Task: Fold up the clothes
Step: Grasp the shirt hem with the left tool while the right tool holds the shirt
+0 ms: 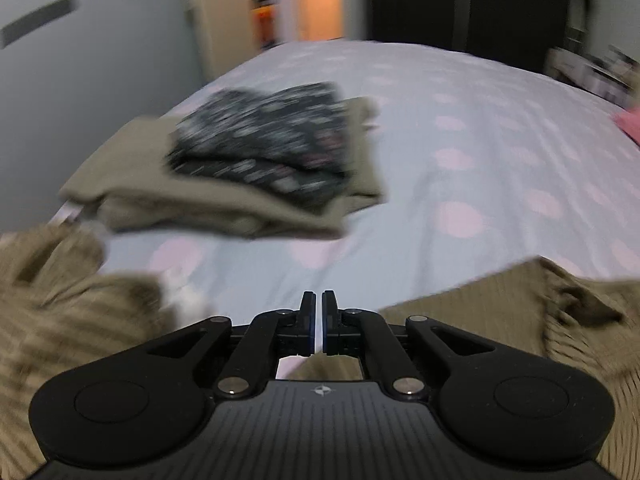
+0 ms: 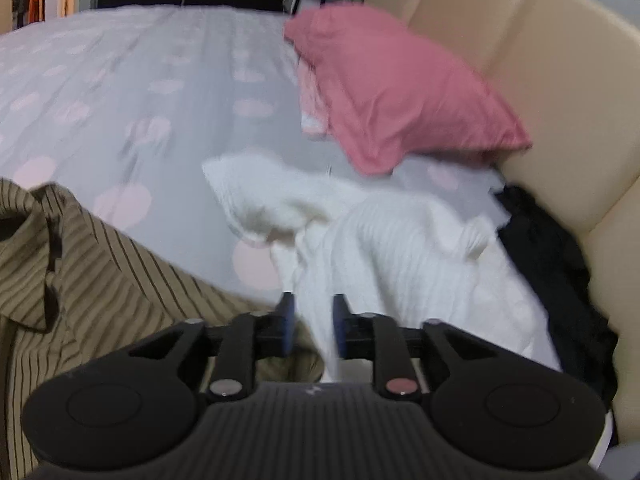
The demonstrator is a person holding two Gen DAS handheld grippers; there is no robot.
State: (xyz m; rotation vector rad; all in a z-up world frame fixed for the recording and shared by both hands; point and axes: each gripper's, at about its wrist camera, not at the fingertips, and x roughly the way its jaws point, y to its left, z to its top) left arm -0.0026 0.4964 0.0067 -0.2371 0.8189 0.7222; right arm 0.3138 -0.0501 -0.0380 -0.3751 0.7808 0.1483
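Polka-dot bedsheet (image 1: 460, 128) — cream headboard (image 2: 560, 80)

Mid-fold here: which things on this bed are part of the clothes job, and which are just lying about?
Job:
striped shirt
white garment
black garment
folded stack

Lying about:
pink pillow
spotted bedsheet
cream headboard

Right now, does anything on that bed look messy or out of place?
Yes. A white garment lies crumpled near the pink pillow, and black clothing is bunched against the cream headboard; both look unfolded.
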